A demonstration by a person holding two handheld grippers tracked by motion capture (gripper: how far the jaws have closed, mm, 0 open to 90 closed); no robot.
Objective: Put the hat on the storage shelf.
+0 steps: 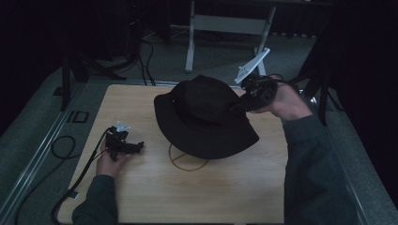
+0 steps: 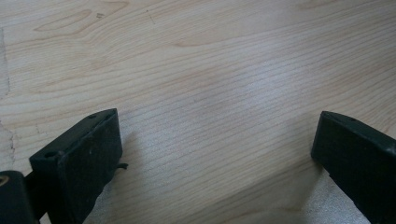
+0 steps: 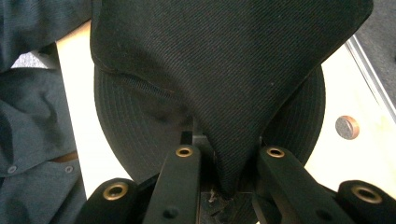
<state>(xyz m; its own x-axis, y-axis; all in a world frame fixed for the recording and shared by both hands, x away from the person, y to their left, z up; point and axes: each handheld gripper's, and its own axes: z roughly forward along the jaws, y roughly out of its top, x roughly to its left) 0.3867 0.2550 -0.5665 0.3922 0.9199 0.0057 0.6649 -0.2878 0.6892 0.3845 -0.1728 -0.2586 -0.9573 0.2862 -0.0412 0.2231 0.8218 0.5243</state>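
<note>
A black wide-brimmed hat (image 1: 204, 118) hangs tilted above the middle of the wooden table (image 1: 141, 197). My right gripper (image 1: 241, 102) is shut on a pinch of its crown, at the hat's right side. In the right gripper view the black fabric (image 3: 224, 70) is squeezed between the two jaws and fans out above them. A thin wooden ring stand (image 1: 187, 161) peeks out under the brim. My left gripper (image 1: 136, 147) rests low at the table's left, open, with bare wood (image 2: 210, 116) between its jaws.
A white table frame (image 1: 225, 28) stands on the grey floor beyond the far edge. Black cables (image 1: 61, 150) run along the left of the table. A round brown grommet (image 3: 347, 127) is set into the tabletop. The person's dark sleeves (image 1: 309, 168) enter from below.
</note>
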